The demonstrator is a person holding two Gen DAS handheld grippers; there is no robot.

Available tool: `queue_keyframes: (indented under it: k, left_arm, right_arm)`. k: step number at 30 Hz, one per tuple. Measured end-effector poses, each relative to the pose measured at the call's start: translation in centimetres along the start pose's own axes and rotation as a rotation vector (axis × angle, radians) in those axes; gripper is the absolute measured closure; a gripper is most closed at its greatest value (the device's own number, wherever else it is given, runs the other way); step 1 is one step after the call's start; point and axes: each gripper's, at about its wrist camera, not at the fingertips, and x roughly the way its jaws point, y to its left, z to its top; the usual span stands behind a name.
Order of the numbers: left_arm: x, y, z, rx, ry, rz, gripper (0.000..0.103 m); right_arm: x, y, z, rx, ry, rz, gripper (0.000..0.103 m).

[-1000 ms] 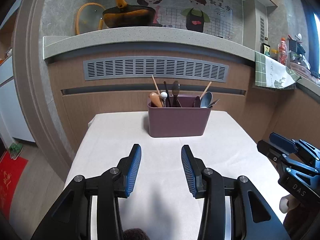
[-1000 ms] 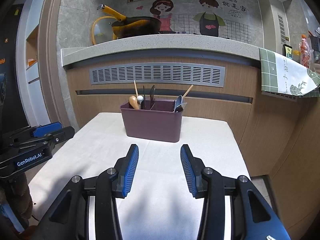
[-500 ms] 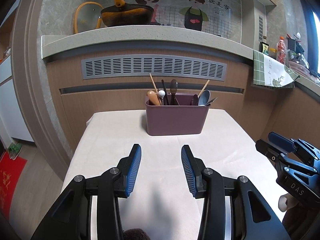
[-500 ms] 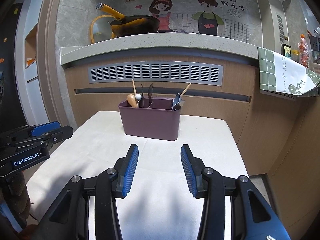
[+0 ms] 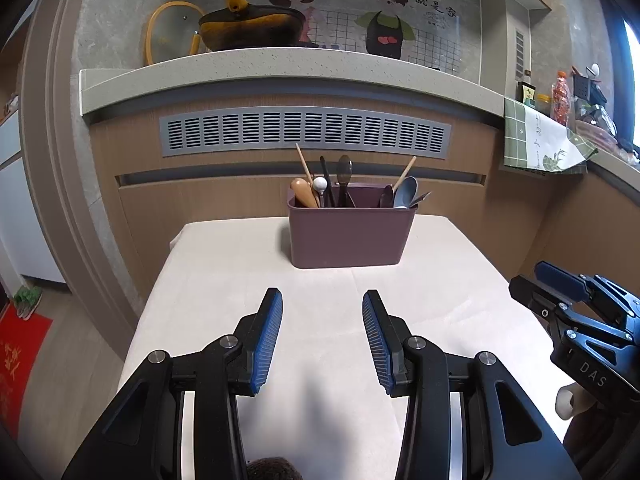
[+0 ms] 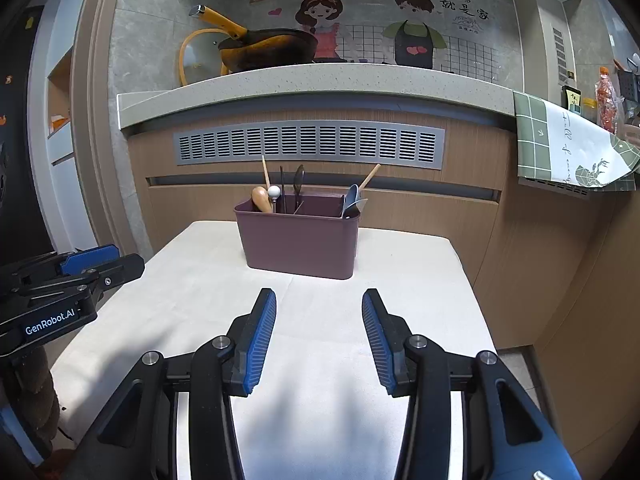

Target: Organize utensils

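Both hand-held grippers, left (image 5: 322, 338) and right (image 6: 319, 336), unclenched, unchanged; caddy (image 5: 348, 236) slightly farther.

— Where are you working?
— You're in a home kitchen: a wok (image 5: 250, 32) and glass lid (image 5: 170, 30) sit on the speckled stone counter (image 5: 280, 66), 2 cartoon cooks (image 6: 412, 28) decorate the tiled wall, a tea towel (image 6: 568, 148) hangs over the edge, and a utensil caddy (image 5: 348, 236) stands on your bench (image 5: 224, 288).
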Motion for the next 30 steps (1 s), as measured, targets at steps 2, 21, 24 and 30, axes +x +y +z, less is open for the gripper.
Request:
queue_keyframes:
  k: [2,21,24,30]
  left_arm:
    - [0.0,0.0,0.0,0.001,0.0,0.0,0.06]
    - [0.1,-0.3,-0.5,0.001,0.015,-0.014,0.06]
    - [0.1,-0.2,-0.7,-0.003,0.022,-0.018,0.06]
    - [0.2,0.9,-0.8,-0.043,0.027,0.0,0.06]
  right_arm:
    - [0.0,0.0,0.0,-0.001,-0.001,-0.001,0.061]
    - [-0.3,-0.1,0.1,0.002,-0.007,-0.014,0.061]
    - [-0.3,0.0,0.2,-0.001,-0.009,-0.014,0.061]
    - [-0.4,0.1,0.2,-0.006,-0.009,-0.016,0.06]
